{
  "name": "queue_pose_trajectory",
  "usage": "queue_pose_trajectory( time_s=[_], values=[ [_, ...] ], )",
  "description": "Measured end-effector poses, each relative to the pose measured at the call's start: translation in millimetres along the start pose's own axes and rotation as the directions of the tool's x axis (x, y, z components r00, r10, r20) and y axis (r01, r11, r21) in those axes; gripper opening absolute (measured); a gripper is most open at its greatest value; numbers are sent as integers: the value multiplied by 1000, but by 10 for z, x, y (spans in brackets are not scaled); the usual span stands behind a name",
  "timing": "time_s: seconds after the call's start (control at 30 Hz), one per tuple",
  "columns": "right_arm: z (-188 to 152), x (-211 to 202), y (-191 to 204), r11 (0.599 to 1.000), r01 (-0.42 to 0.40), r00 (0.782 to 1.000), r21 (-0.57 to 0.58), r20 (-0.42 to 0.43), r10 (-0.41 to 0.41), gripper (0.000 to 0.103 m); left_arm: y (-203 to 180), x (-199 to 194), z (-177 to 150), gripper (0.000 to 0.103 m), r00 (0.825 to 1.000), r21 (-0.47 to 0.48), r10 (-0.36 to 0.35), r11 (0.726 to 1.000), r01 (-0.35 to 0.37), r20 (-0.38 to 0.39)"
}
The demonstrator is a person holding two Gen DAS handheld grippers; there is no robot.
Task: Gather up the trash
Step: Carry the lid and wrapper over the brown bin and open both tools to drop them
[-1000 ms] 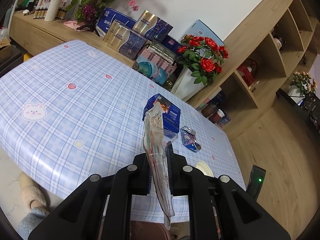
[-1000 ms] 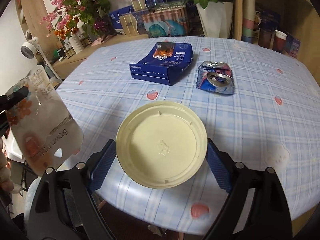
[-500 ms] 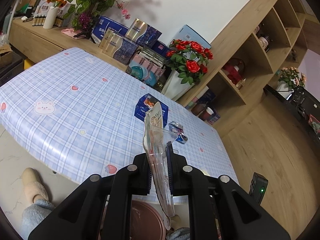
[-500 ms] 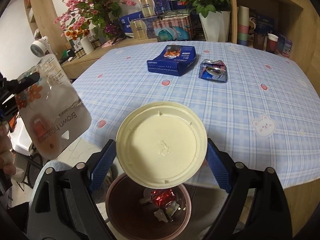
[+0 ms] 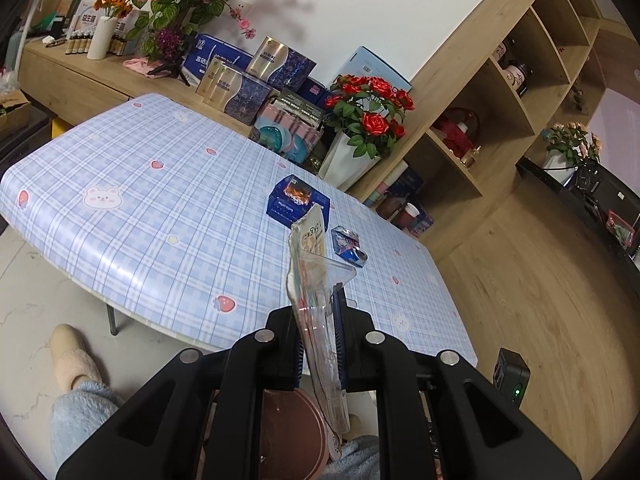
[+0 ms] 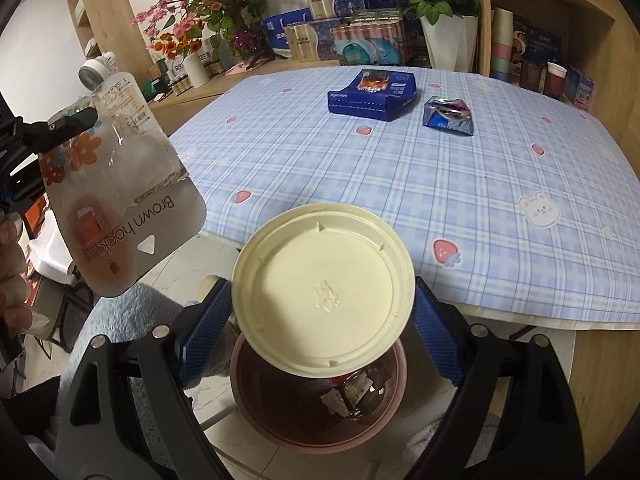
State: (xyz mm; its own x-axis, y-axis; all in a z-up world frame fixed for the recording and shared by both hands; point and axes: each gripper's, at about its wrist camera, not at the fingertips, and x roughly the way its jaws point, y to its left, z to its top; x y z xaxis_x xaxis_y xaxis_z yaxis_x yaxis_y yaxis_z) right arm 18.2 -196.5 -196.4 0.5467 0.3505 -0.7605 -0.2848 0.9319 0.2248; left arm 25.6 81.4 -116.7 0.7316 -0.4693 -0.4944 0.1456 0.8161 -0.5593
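My left gripper (image 5: 318, 320) is shut on a clear plastic hook package (image 5: 314, 292), which stands up edge-on between the pads; the right wrist view shows the same package (image 6: 120, 200) at far left. My right gripper (image 6: 322, 300) grips a cream round plastic lid (image 6: 322, 288) across its width, held above a pink trash bin (image 6: 280, 432) on the floor with wrappers inside. On the checked tablecloth (image 6: 400, 168) lie a blue box (image 6: 372, 94) and a crushed can (image 6: 450, 116). The bin (image 5: 292, 424) shows below the left fingers too.
A white vase of red roses (image 5: 368, 120), gift boxes (image 5: 256, 84) and wooden shelves (image 5: 500, 92) stand behind the table. A person's slippered foot (image 5: 74, 364) and fleece-covered leg (image 5: 80, 416) are by the table edge. A small black device (image 5: 512, 376) sits on the wood floor.
Both grippers have pulled back off the table toward its near edge, carrying the package and the lid. The trash bin has come into view beneath them.
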Motion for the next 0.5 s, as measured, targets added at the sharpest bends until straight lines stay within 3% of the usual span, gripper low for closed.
queue_pose_trajectory(
  time_s=[0.33,0.5],
  values=[
    [-30,18,133,999,-25,999,-36,-24,24,89,32,-34,-89,13,1000,-13,0,1000,0,-7],
    [-23,-8,140,999,-19,1000,-31,-9,19,95,30,-24,-114,12,1000,-8,3,1000,-3,-17]
  ],
)
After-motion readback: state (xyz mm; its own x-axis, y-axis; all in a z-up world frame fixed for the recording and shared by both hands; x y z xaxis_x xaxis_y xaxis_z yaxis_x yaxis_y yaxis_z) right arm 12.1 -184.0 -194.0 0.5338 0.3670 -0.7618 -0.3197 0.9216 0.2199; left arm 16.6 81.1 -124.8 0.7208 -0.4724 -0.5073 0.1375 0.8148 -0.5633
